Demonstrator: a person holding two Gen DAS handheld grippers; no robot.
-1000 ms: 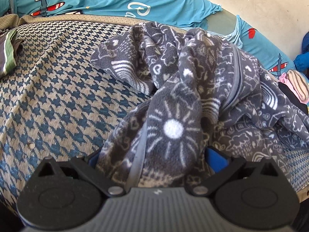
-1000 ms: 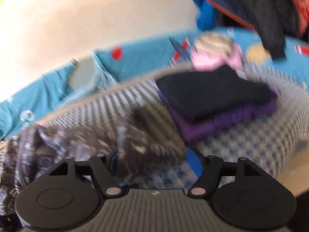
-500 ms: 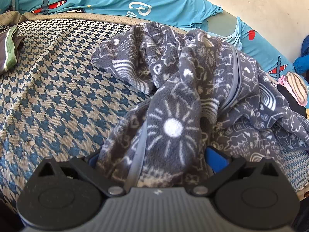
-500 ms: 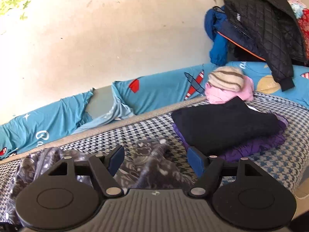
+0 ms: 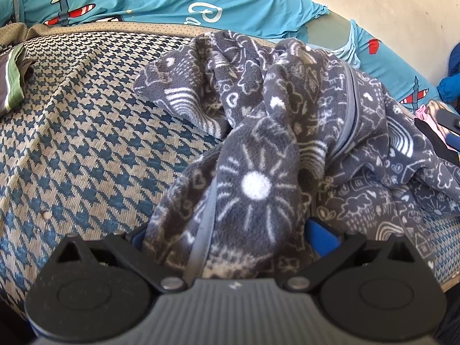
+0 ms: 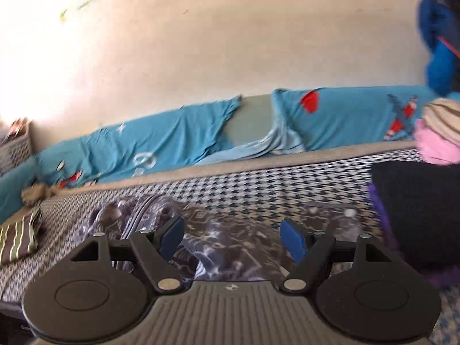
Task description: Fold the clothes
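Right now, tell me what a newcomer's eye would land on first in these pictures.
First comes the crumpled grey fleece garment with white doodles, heaped on the houndstooth bed cover, a bunch of it clamped in the left tool. Behind it runs bright turquoise bedding with red aeroplane prints along the wall. The right tool hangs open above the fleece, beside a folded stack of black and purple clothes.

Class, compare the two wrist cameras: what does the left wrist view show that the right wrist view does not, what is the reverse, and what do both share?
Only the left wrist view shows the left gripper shut on the grey patterned fleece garment.

Only the right wrist view shows the open right gripper and the purple garment under the folded black garment.

Both show the fleece, the houndstooth cover, the blue aeroplane-print sheet and the green-striped garment.
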